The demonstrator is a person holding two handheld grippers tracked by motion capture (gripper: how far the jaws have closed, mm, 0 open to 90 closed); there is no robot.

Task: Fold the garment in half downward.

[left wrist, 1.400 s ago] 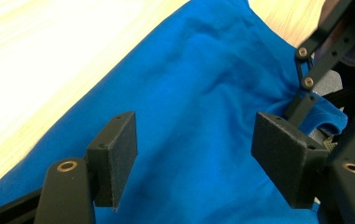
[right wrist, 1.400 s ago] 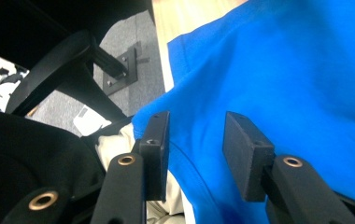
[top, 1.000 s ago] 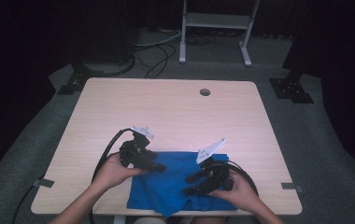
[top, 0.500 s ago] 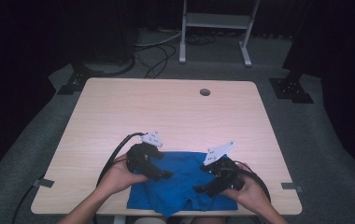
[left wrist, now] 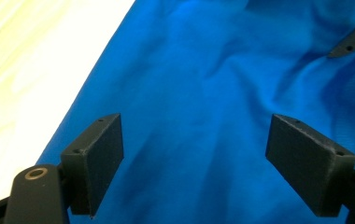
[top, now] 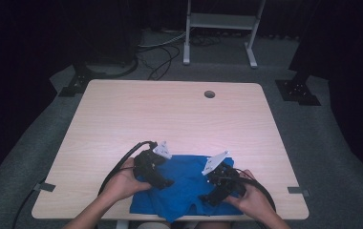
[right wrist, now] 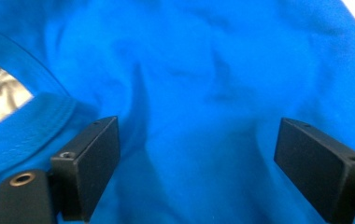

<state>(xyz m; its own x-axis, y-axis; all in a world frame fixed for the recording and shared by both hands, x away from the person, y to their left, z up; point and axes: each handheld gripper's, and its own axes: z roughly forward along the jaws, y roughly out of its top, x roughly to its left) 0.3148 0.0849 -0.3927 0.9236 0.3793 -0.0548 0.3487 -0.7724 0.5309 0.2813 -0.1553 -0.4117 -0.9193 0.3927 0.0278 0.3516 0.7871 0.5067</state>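
Observation:
A blue garment (top: pixel 184 188) lies rumpled on the wooden table (top: pixel 170 114), at its near edge. My left gripper (top: pixel 166 182) hovers over the garment's left part, my right gripper (top: pixel 204 197) over its right part. In the left gripper view the jaws of the left gripper (left wrist: pixel 195 123) stand wide apart above the blue fabric (left wrist: pixel 203 93); they opened a little within the last second. The right gripper (right wrist: pixel 199 125) has just been opening; its pads are off the fabric (right wrist: pixel 203 70) below them. A stitched hem (right wrist: pixel 21 135) curves by its left jaw.
A round cable hole (top: pixel 209 94) sits near the table's far edge. Behind the table stands a white metal frame (top: pixel 221 21), with cables on the grey floor (top: pixel 155 52). Black cables trail from both grippers over the near edge.
The left hand has come right and toward the near edge, lower over the garment. Both pairs of jaws stand wider than before. The right hand has shifted slightly right.

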